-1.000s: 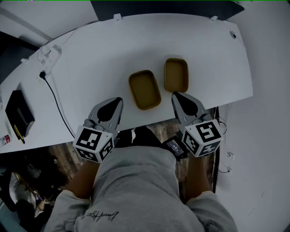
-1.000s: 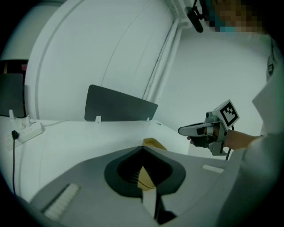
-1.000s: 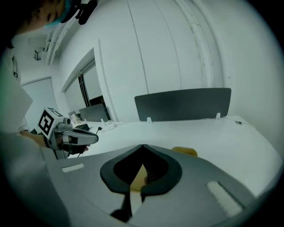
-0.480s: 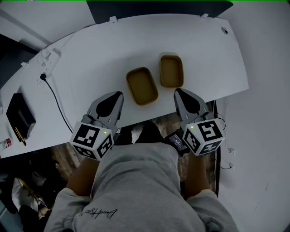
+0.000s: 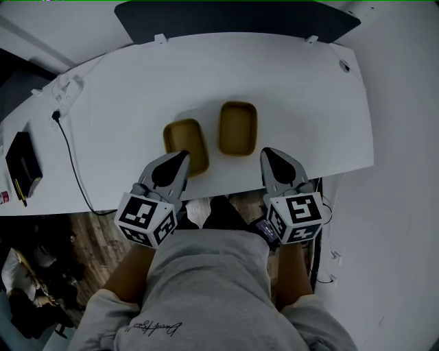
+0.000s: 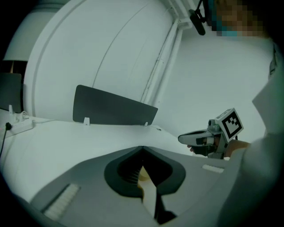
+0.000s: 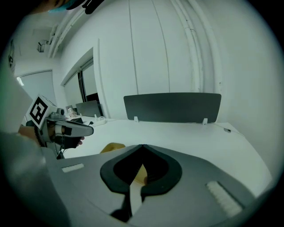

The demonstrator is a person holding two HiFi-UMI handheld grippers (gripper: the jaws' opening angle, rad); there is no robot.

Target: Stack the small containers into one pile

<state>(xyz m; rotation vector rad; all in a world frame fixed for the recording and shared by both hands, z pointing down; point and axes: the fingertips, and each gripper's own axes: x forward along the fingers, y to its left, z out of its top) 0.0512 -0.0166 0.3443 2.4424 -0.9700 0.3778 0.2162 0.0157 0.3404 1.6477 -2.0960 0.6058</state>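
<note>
I am looking down on two shallow, mustard-brown, round-cornered rectangular containers sitting open side up on the white curved table (image 5: pixel 123 89). The left container (image 5: pixel 184 137) is lying nearer the table's front edge. The right container (image 5: pixel 238 127) is sitting a little further back, just beside it, with a thin strip of table showing between them. Both are showing bare floors and holding nothing, and neither is sitting in the other, so no pile is formed yet.

I am holding the left gripper (image 5: pixel 183 157) clenched, its jaws meeting at the tip and grasping nothing. In the head view its tip is overlapping the near right corner of the left container, and I cannot tell whether it is touching. The right gripper (image 5: pixel 267 153) is likewise clamped together and empty, its tip hovering just off the near right corner of the right container.

A dark grey flat panel (image 5: pixel 233 17) is standing upright along the table's far edge. Toward the left end a white power strip (image 5: pixel 63 86) is lying with a black cable (image 5: pixel 68 154) trailing toward the front edge, and a black rectangular case (image 5: pixel 20 161) is resting beyond it. All three are sitting well apart from the containers. The person's grey sweatshirt (image 5: pixel 206 288) is filling the lower frame between the two grippers.
</note>
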